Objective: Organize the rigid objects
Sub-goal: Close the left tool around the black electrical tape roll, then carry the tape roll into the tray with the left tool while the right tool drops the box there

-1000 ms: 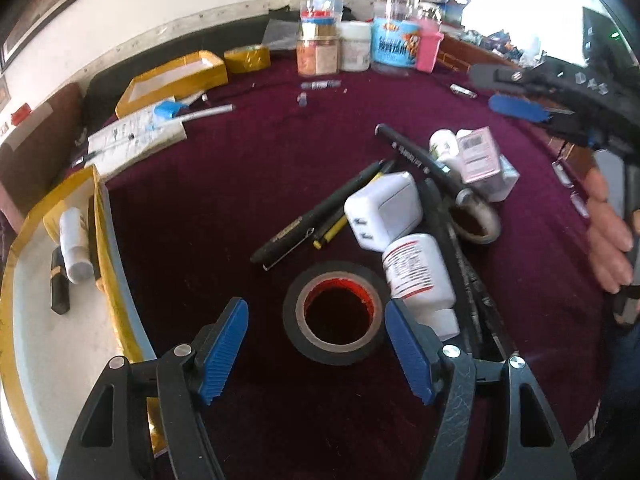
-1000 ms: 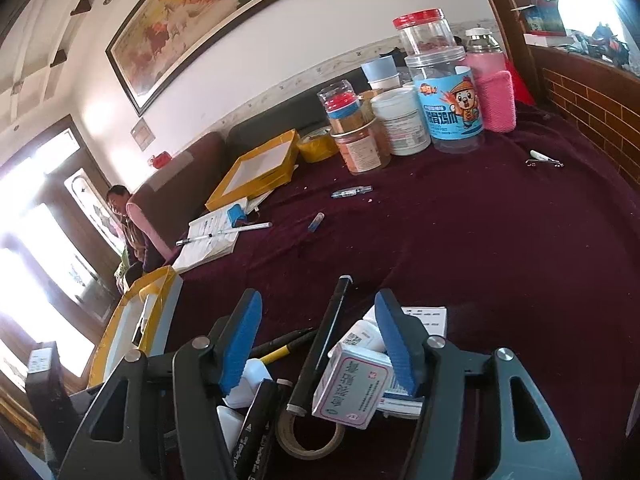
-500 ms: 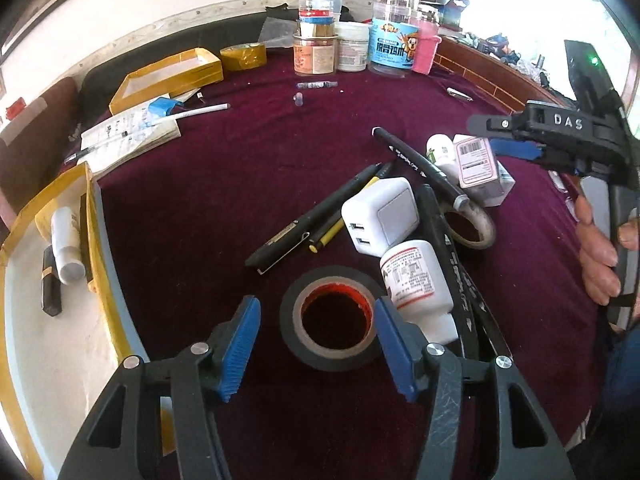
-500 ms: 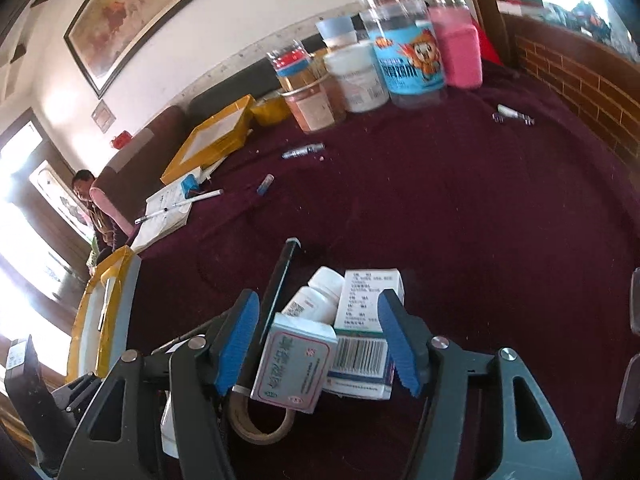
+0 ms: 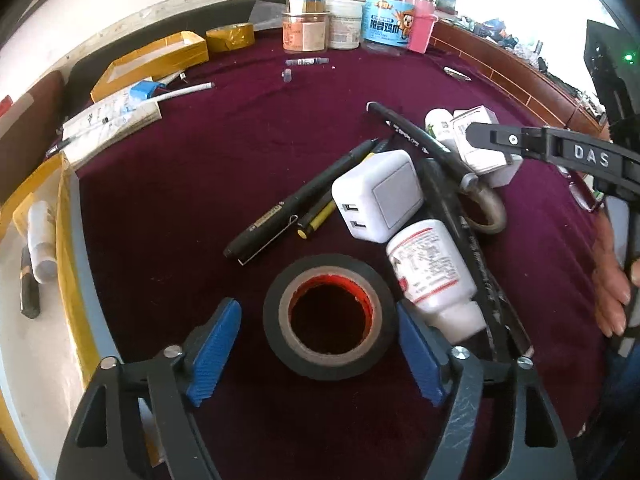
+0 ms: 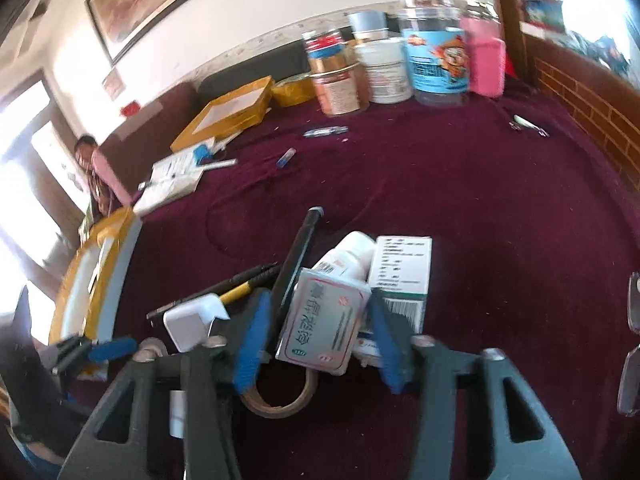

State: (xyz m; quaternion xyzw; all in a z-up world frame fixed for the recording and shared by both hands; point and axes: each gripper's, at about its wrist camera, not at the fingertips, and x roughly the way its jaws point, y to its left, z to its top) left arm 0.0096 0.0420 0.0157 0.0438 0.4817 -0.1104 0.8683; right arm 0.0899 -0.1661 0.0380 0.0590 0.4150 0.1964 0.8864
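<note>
A pile of small items lies on the dark red cloth. In the left wrist view my left gripper (image 5: 318,350) is open, its blue pads on either side of a black tape roll (image 5: 330,316) without touching it. Beyond it lie a white medicine bottle (image 5: 434,276), a white USB charger (image 5: 378,196), black pens (image 5: 304,200) and a clear tape ring (image 5: 486,212). In the right wrist view my right gripper (image 6: 316,340) is open around a small pink-white medicine box (image 6: 324,326). A white box (image 6: 400,272) and a small white bottle (image 6: 348,256) lie just behind it.
A yellow-edged tray (image 5: 68,248) at the left holds a white tube (image 5: 42,240) and a dark stick. Jars and bottles (image 5: 384,20) stand at the far edge, with a yellow box (image 5: 152,60), a notebook and small pens. A person sits at far left (image 6: 100,172).
Both grippers have come lower and closer to the pile. The left now straddles the black tape roll. The right has closed in around the small medicine box.
</note>
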